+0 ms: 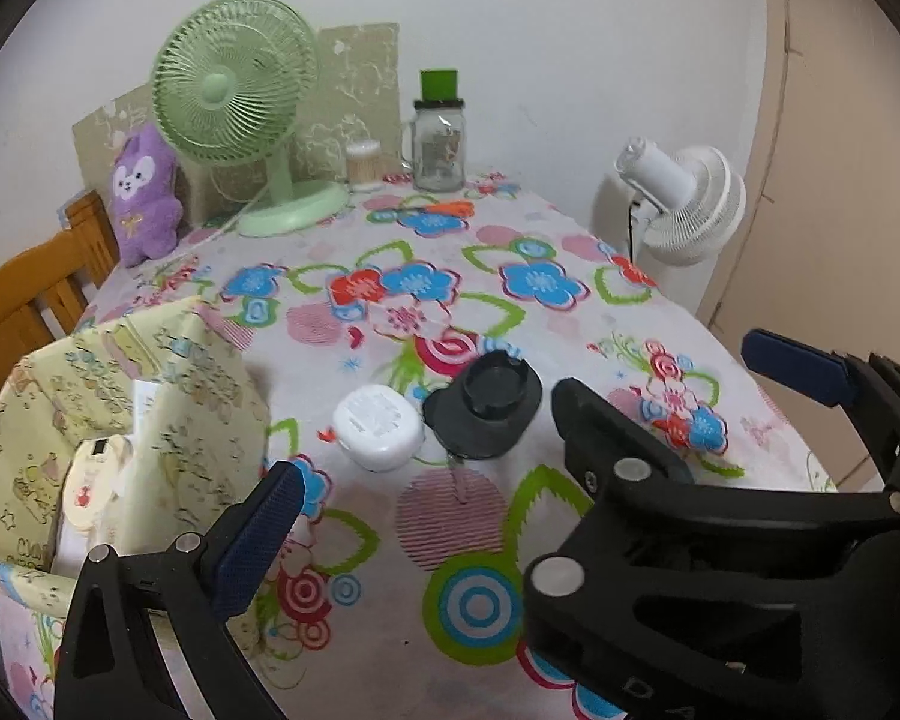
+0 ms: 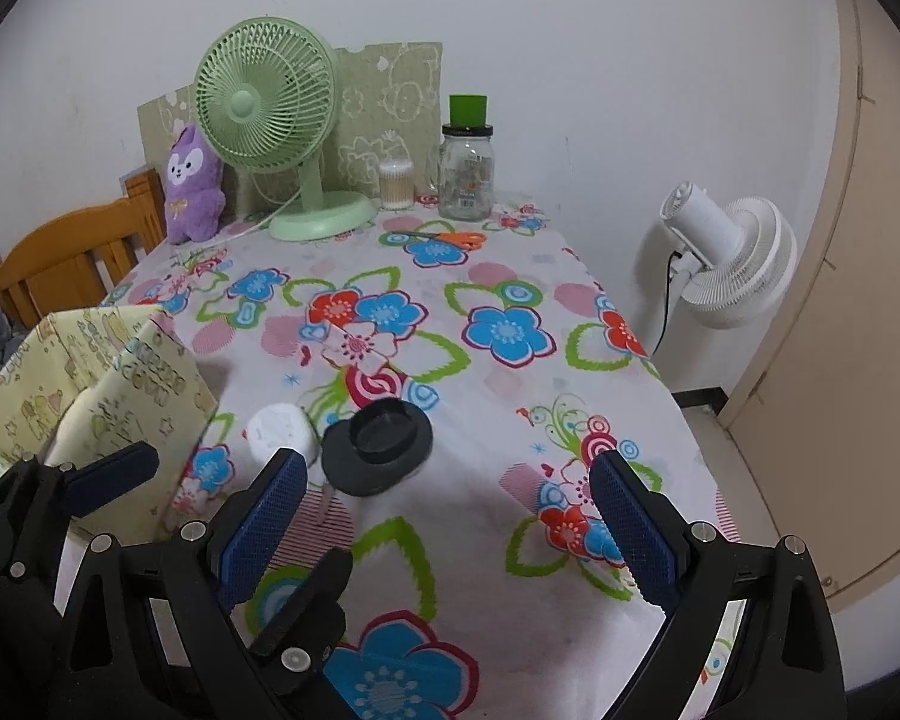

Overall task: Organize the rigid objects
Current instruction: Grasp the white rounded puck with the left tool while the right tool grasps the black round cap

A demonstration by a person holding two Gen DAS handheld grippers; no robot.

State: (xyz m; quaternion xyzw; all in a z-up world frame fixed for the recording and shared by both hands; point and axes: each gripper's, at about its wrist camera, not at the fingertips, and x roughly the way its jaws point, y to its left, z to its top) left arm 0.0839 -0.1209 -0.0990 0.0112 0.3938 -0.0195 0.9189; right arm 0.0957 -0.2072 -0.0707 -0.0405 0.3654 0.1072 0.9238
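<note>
A black round lid-like object (image 1: 483,405) (image 2: 378,447) lies on the flowered tablecloth, touching a white rounded plastic case (image 1: 378,426) (image 2: 282,429) on its left. A yellow patterned box (image 1: 120,420) (image 2: 90,402) stands at the table's left edge with a cream item (image 1: 93,489) inside. My left gripper (image 2: 222,516) is open and empty, near the box; only its left finger (image 1: 258,534) shows in its own view. My right gripper (image 2: 450,534) is open and empty, short of the black object; it also crosses the left wrist view (image 1: 660,384).
At the back stand a green desk fan (image 1: 240,108) (image 2: 276,120), a purple plush (image 1: 144,198) (image 2: 193,186), a cotton-swab jar (image 1: 363,165) (image 2: 397,183) and a glass jar with a green cap (image 1: 439,138) (image 2: 467,165). A white floor fan (image 2: 726,258) stands right, a wooden chair (image 2: 72,264) left.
</note>
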